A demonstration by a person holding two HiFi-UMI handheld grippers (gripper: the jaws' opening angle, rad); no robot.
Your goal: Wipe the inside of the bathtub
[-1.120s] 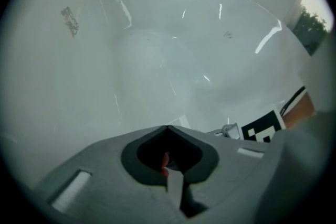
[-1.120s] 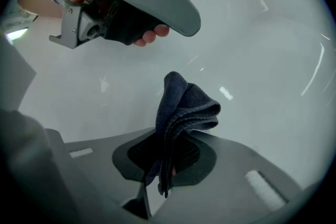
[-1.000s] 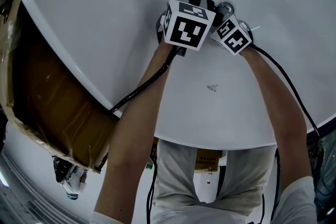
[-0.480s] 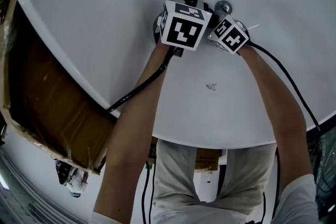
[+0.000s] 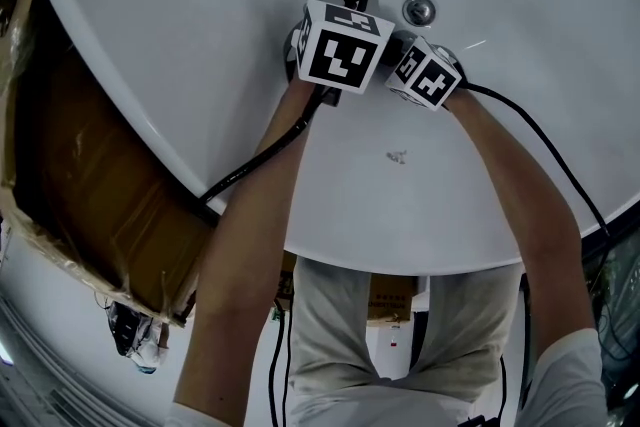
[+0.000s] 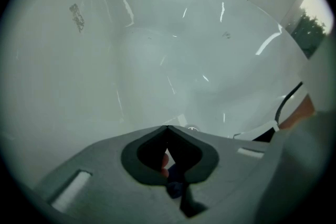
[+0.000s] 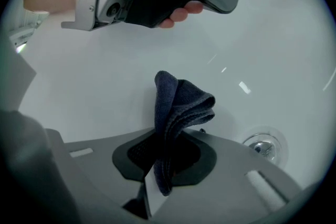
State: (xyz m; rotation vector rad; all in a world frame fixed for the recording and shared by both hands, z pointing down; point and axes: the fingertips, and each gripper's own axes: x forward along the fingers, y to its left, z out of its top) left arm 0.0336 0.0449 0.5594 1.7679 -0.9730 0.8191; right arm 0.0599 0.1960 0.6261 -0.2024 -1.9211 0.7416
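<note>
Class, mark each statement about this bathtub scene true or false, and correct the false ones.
1. The right claw grips a folded dark blue cloth. True.
2. The left claw holds a sponge. False: its jaws are together with nothing between them.
3. The cloth lies over the drain. False: the drain is bare, and the cloth sits apart from it in the right claw.
4. Both claws are down inside the white bathtub. True.
</note>
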